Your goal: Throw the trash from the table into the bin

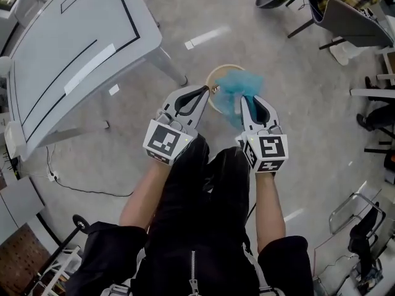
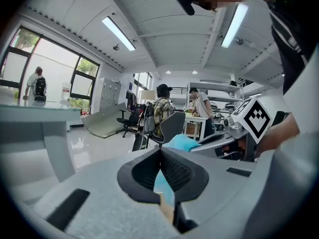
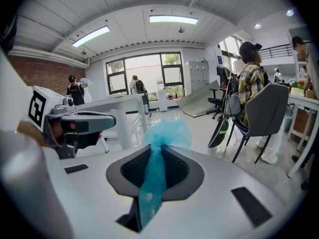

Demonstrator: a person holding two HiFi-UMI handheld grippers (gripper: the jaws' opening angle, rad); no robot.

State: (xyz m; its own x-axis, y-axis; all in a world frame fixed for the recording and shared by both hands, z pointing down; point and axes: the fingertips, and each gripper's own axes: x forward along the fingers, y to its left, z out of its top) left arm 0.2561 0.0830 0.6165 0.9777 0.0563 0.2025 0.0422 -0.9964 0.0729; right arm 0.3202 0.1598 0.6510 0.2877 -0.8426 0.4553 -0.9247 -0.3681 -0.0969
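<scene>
Teal plastic trash (image 1: 237, 86) is pinched in my right gripper (image 1: 244, 99), w/ the jaws closed on a bunched neck of it. A strip runs back between the pads, and the loose puff sticks out past the tips, right over the round bin (image 1: 212, 78) on the floor, well away from the counter (image 1: 68, 54). Looks like thin film: v. light, soft, floppy, prob. a bit slick, not fragile. The twisted neck is the right place to hold it, since a gathered wad gives the pads bulk to bite on, whereas a single layer would likely slide out. Main risk, imo, is on release: stuff this light may cling to the ribbed pads or drift sideways instead of dropping, so it should be low over the rim before the jaws let go, maybe w/ a small shake. My left gripper (image 1: 206, 89) is closed too, nipping a small tan scrap (image 2: 167, 210) at the bin's near edge. It looks stiffer, like card or wood, though I can't tell which, so I'd guess it falls straight. A pale teal sliver also shows in the left jaw gap; can't tell if it's held there or just the plastic seen beyond.
</scene>
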